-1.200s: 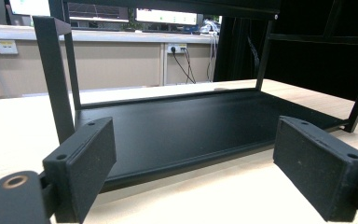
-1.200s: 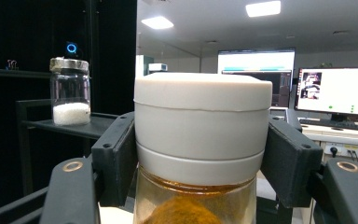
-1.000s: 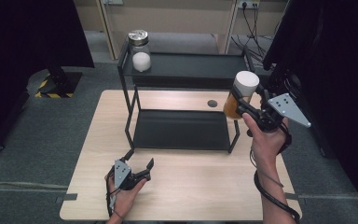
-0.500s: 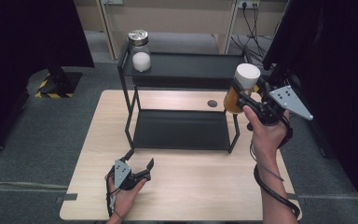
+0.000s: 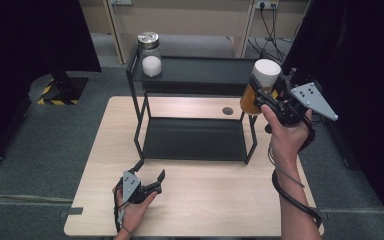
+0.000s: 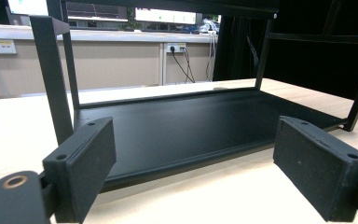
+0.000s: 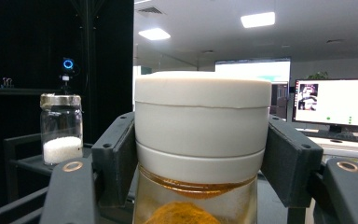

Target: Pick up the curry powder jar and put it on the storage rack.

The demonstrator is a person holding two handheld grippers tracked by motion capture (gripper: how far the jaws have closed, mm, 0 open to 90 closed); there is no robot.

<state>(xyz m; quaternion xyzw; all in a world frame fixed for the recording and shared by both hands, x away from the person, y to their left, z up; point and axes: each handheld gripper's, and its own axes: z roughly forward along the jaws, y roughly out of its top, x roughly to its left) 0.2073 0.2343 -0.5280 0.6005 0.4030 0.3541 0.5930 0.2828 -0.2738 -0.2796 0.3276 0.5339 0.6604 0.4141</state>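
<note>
Right gripper point(image 5: 261, 96) is clamped on the white-lidded jar point(image 5: 260, 87), pads pressed to either side of the broad lid, and it holds the jar in the air at the right end of the black rack's point(image 5: 195, 75) upper shelf, just off that shelf's front right corner. In the right gripper view the jar point(image 7: 200, 135) stands upright between the jaws, with orange-brown contents showing through the glass below the lid. The person's right hand point(image 5: 286, 135) grips the tool from below, cable looping down along the forearm.

Over at the far left corner of the upper shelf stands a second jar point(image 5: 150, 55), metal lid on top and white grains in the bottom; the right gripper view catches it point(image 7: 61, 128) too, well apart from the held one.

Left gripper point(image 5: 147, 182) rests low near the front edge of the table point(image 5: 205, 200), just ahead of the rack's front left leg, jaws spread wide with nothing between them. Its own view looks straight across the bare lower shelf point(image 6: 191, 126).
</note>
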